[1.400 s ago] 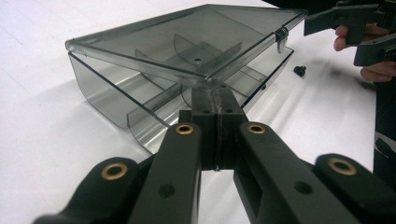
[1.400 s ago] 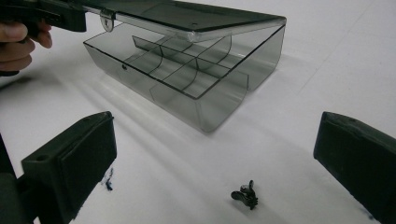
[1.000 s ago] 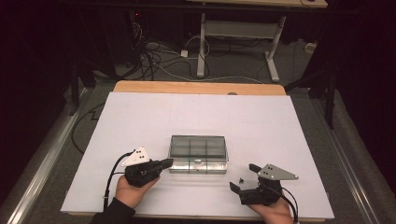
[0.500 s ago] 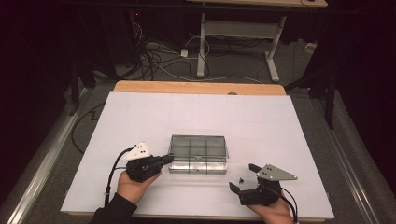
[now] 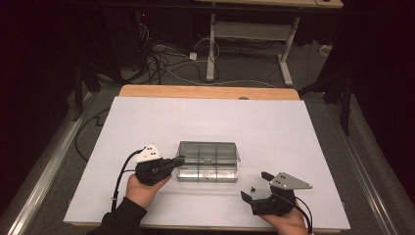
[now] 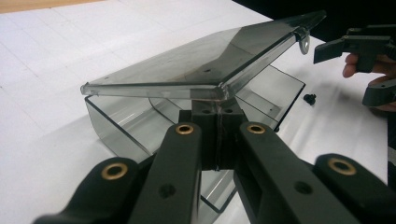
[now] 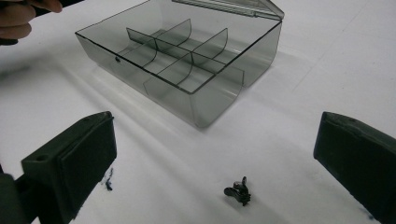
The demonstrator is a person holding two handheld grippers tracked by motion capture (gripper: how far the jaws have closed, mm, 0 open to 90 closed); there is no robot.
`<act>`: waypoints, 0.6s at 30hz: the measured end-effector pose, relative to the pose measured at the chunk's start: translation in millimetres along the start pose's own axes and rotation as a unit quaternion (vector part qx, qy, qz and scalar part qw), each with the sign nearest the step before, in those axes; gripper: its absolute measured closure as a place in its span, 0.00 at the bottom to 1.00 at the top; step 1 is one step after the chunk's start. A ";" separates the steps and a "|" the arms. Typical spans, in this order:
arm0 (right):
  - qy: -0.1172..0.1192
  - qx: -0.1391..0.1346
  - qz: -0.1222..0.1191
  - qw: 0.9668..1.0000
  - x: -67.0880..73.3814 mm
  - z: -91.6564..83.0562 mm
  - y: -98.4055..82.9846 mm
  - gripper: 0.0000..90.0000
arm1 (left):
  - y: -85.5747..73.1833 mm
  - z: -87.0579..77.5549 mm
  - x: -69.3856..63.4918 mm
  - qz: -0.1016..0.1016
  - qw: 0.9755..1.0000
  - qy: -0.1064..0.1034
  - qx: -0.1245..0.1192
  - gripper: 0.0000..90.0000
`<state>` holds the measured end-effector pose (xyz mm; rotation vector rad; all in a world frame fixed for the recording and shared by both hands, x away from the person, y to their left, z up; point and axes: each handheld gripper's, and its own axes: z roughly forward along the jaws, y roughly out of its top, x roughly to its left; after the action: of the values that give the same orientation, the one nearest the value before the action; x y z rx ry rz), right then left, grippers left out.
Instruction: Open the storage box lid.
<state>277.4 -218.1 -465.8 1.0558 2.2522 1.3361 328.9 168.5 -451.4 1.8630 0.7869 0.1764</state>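
A smoky clear compartment box (image 5: pixel 208 172) sits mid-table, its hinged lid (image 5: pixel 208 151) tipped partly up. My left gripper (image 5: pixel 180 159) is shut, with its tips tucked beneath the lid's front corner (image 6: pixel 217 91) and the lid resting on them. The open base (image 6: pixel 116 126) lies below, and its several divided cells (image 7: pixel 187 60) hold nothing. My right gripper (image 5: pixel 256 185) stands open near the table's front right. A small black screw (image 7: pixel 238 191) lies on the sheet between its wide jaws (image 7: pixel 222 154), touching neither.
White sheet (image 5: pixel 205 117) covers the table, with a wooden strip (image 5: pixel 205 91) along the far edge. A tiny dark speck (image 7: pixel 109 182) lies by my right gripper's left finger. Cables and desk legs (image 5: pixel 210 54) stand on the floor beyond.
My left gripper has crept slightly toward the far side, and the lid on its tips has tipped up a little more. My right gripper has stayed still.
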 end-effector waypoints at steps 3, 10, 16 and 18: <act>0.002 -0.001 0.002 1.000 -0.2 0.0 -0.3 0.00 | 2.6 2.6 1.3 -0.001 1.000 0.003 0.001 0.97; 0.004 0.000 0.002 1.000 -0.3 0.4 -0.6 0.00 | 8.3 7.0 4.7 0.008 1.000 0.012 -0.003 0.97; 0.004 -0.002 0.002 1.000 -0.8 0.4 -0.8 0.00 | 12.0 11.5 11.2 0.000 1.000 0.014 0.000 0.97; 0.004 -0.001 0.003 1.000 -1.2 0.6 -1.0 0.00 | 13.3 13.0 13.1 -0.001 1.000 0.015 0.000 0.97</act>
<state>278.2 -219.0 -467.0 1.0581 2.2541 1.3474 350.9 163.1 -448.5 1.8639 0.8107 0.2031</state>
